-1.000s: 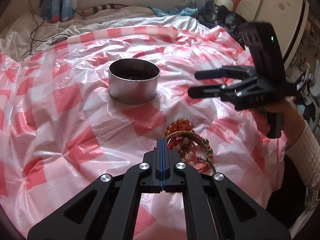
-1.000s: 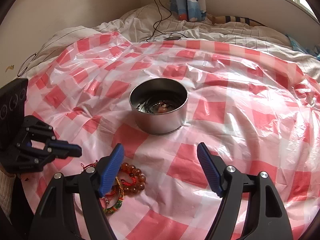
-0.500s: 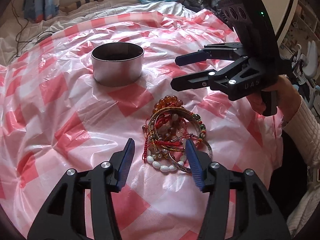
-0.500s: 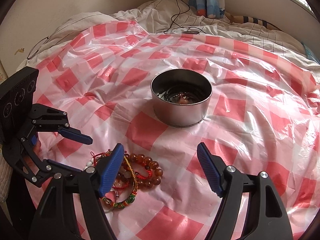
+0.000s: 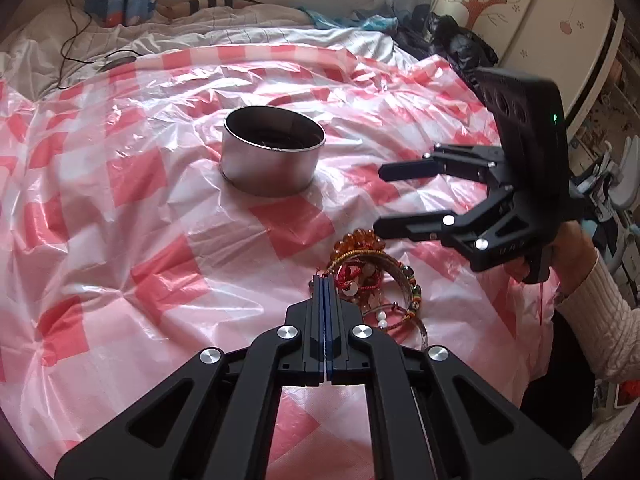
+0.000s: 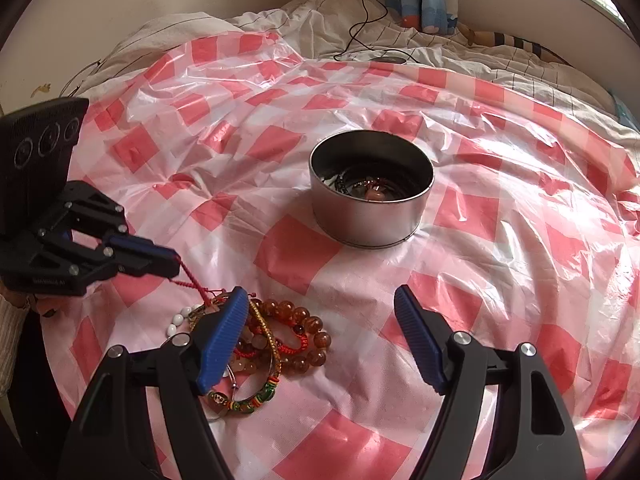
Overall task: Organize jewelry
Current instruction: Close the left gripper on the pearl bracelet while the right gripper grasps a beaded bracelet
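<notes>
Jewelry: a heap of bracelets lay on the checked sheet, near you and apart from the tin; amber beads, white beads and a green band showed in it. Your left gripper was pressed together on a red cord that ran taut down to the heap. Your right gripper stood spread wide and held nothing, one finger above the heap. The tin held dark chains and a pink stone.
</notes>
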Demonstrator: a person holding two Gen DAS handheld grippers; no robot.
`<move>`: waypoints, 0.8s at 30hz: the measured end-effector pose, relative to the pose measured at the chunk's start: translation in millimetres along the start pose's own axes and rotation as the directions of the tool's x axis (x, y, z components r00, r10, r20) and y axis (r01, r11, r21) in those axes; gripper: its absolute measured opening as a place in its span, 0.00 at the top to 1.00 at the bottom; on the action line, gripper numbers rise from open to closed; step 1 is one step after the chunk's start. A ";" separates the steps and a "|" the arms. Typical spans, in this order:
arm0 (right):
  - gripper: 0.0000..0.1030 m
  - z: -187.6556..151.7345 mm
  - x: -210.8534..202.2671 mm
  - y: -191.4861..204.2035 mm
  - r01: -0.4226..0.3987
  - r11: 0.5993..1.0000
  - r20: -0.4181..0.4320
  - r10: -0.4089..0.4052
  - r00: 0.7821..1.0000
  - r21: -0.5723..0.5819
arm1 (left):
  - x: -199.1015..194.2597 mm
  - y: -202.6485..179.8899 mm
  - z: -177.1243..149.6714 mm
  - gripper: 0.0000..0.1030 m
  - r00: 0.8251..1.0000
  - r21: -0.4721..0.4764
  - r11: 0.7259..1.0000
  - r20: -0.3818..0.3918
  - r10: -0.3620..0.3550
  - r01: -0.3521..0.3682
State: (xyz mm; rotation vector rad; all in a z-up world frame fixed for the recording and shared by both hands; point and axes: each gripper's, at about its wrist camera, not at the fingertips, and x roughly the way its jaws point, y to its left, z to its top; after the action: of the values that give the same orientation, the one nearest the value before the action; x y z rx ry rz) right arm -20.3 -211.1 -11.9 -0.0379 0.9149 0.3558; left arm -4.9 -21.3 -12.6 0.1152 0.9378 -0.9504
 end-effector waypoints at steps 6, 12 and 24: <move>0.30 -4.5 2.8 13.5 -0.040 0.997 -0.023 0.038 0.999 -0.065 | -21.1 12.6 9.6 1.00 0.993 -0.069 0.998 0.119 0.004 0.004; 0.37 -9.9 13.4 26.2 -0.051 0.992 -0.059 0.045 0.997 -0.116 | -29.0 26.6 13.6 1.00 0.985 -0.135 0.991 0.168 0.045 -0.022; 0.93 -12.1 15.6 33.9 -0.076 0.986 -0.065 0.067 0.996 -0.147 | -33.3 33.3 12.9 1.00 0.982 -0.160 0.987 0.181 0.057 -0.027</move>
State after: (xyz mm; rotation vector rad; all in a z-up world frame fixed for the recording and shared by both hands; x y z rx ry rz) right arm -31.7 -177.0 -27.5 -0.1540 0.9490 0.4917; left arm 20.0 14.4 9.7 -0.0855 0.8309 -0.8296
